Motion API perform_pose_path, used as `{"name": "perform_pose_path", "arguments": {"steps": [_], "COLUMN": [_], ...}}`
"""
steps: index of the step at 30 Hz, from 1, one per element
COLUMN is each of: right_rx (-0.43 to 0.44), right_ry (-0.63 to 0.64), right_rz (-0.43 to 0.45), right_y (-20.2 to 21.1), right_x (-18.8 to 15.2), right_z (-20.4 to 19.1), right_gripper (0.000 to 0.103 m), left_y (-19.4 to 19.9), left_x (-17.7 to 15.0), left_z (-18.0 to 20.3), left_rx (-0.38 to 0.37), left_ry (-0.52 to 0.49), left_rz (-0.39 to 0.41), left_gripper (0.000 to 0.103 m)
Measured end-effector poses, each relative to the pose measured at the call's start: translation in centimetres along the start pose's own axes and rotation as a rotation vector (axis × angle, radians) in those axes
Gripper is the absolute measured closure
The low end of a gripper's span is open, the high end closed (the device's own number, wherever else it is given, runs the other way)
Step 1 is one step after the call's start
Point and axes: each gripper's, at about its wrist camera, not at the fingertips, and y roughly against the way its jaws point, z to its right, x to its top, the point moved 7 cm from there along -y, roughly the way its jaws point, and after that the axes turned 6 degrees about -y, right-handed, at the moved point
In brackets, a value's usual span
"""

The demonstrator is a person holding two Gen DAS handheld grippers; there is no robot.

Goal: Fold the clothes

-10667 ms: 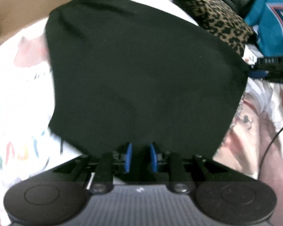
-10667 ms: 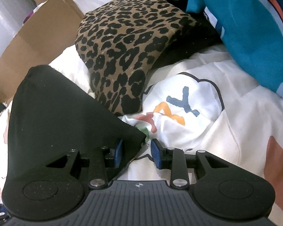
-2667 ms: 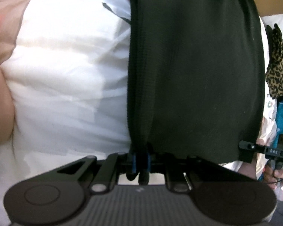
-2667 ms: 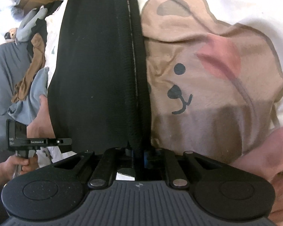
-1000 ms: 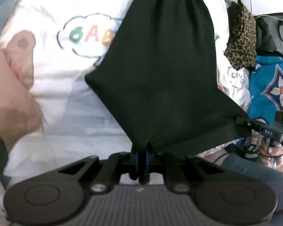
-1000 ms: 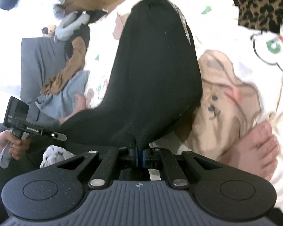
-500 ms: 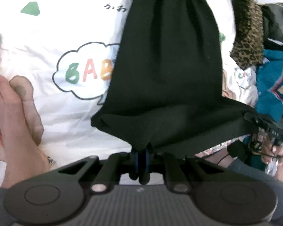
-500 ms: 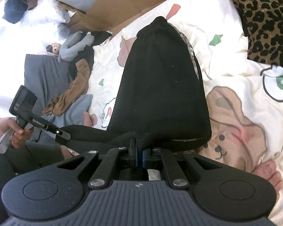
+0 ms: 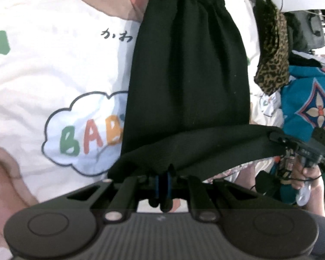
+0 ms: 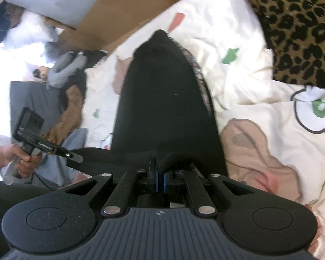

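White bedding [image 9: 54, 69] printed with cartoon bears and a cloud lettered in green, pink and orange covers the surface. On it lies a black garment [image 9: 188, 69], its gathered waistband toward twelve o'clock in the left wrist view. The left gripper [image 9: 162, 178] pinches one near corner of the cloth with its blue pads pressed together; the right gripper [image 10: 159, 178] pinches the other in the same way, and the lifted edge runs taut between them. A leopard-print cloth [image 10: 296, 21] lies at one o'clock in the right wrist view, brown cardboard [image 10: 127, 6] at eleven o'clock.
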Motion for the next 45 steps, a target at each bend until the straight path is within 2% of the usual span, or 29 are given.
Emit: {"name": "perform_pose_path", "arguments": {"steps": [6,11,17,21,28,38,45], "right_rx": [-0.035,-0.064,-0.060,-0.059,-0.066,-0.083,-0.106], "right_ry": [-0.020,0.007,-0.018,-0.029,-0.040,-0.081,-0.100], "right_rz": [0.038,0.019,0.067,0.090,0.119,0.140,0.153], "right_y": [-0.6,-1.5,-1.8,-2.3,-3.5,-5.2,-5.4], "right_x": [0.9,0.7,2.4,3.5,5.7,7.9,8.7], "right_z": [1.1,0.9,0.5,0.3,-0.1,0.5,1.2], "right_gripper": [0.100,0.100,0.100,0.100,0.100,0.100,0.100], "left_y": [-0.5,-0.5,0.5,1.8,1.3,1.0,1.6], "left_x": [0.3,0.5,1.8,2.6,4.1,7.0,8.6], "left_z": [-0.9,-1.3,-1.7,-2.6,-3.5,-5.2,-4.1], "left_rx": [-0.070,-0.055,-0.062,-0.086,-0.048,-0.040,-0.034], "left_ry": [0.029,0.028,0.040,0.086,0.087,0.123,0.071], "left_rz": [0.081,0.070,0.127,0.185,0.224,0.287,0.326], "left_gripper": [0.095,0.095,0.095,0.095,0.095,0.095,0.095]}}
